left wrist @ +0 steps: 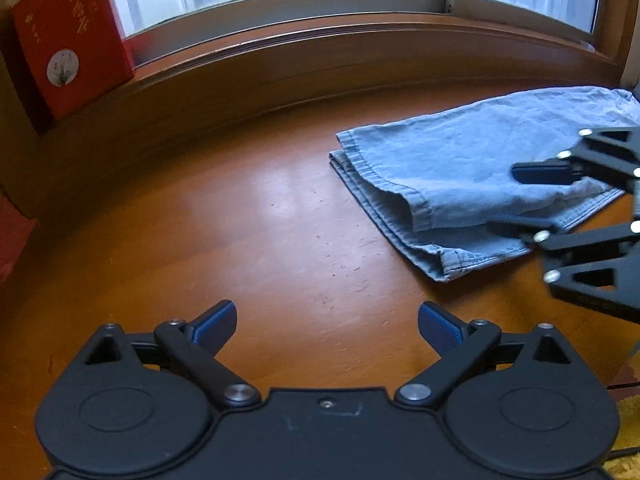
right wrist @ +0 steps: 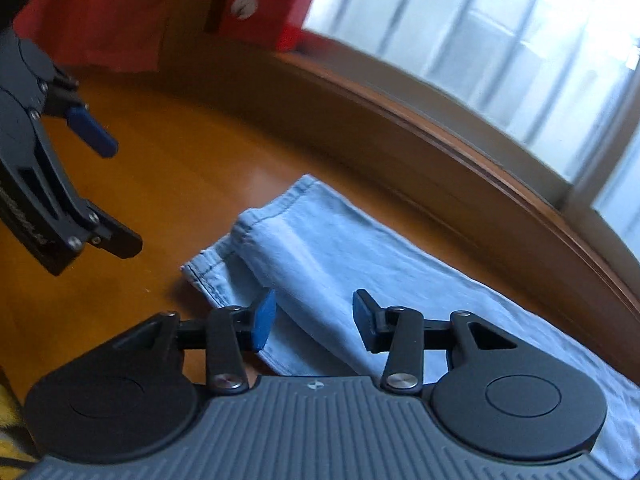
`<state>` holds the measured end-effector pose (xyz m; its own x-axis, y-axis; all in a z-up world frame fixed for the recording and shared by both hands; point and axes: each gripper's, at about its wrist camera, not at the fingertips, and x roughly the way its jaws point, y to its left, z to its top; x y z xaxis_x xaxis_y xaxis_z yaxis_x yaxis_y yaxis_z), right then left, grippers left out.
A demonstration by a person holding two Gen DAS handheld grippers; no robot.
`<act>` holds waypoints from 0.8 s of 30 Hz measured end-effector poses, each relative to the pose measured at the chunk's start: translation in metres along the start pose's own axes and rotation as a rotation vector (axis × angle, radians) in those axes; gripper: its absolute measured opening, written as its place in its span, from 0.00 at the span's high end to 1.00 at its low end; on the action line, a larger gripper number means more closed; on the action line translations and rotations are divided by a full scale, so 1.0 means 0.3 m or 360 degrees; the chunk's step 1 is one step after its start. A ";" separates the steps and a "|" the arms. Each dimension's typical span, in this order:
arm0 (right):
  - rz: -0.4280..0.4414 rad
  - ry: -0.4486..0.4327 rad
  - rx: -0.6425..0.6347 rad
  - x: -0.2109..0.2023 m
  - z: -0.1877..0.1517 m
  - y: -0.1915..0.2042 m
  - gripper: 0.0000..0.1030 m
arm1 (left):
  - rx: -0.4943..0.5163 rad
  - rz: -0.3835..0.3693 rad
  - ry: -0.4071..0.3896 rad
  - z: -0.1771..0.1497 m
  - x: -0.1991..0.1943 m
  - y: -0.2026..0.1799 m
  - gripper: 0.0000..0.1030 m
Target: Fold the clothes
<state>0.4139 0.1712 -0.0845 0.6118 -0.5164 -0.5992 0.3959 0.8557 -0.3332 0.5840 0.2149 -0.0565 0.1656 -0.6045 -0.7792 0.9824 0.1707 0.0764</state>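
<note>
A light blue denim garment [left wrist: 440,160] lies folded in layers on the brown wooden table [left wrist: 260,220], at the right of the left wrist view. My right gripper [right wrist: 315,300] hovers low over its near edge. The jaws stand partly apart, with a raised fold of the denim [right wrist: 340,240] running between them. The pads do not visibly press on it. In the left wrist view the right gripper [left wrist: 506,198] reaches in from the right over the cloth. My left gripper [left wrist: 326,312] is open and empty over bare wood, left of the garment; it also shows as the left gripper [right wrist: 118,196].
A wooden window sill [left wrist: 320,52] and a bright window run along the far side of the table. A red box [left wrist: 68,40] stands on the sill at the far left. Something red [left wrist: 12,240] lies at the left edge, and a yellow patterned surface [left wrist: 628,420] shows at the lower right.
</note>
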 end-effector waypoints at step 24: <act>-0.0227 -0.0091 0.0713 0.027 0.031 -0.296 0.48 | -0.0016 0.0004 0.0091 0.055 0.108 -0.002 0.05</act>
<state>0.3900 0.0906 -0.0530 0.5616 -0.6393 -0.5253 0.7274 0.6840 -0.0548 0.5901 0.1823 -0.0715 0.1625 -0.5584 -0.8135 0.9810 0.1803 0.0722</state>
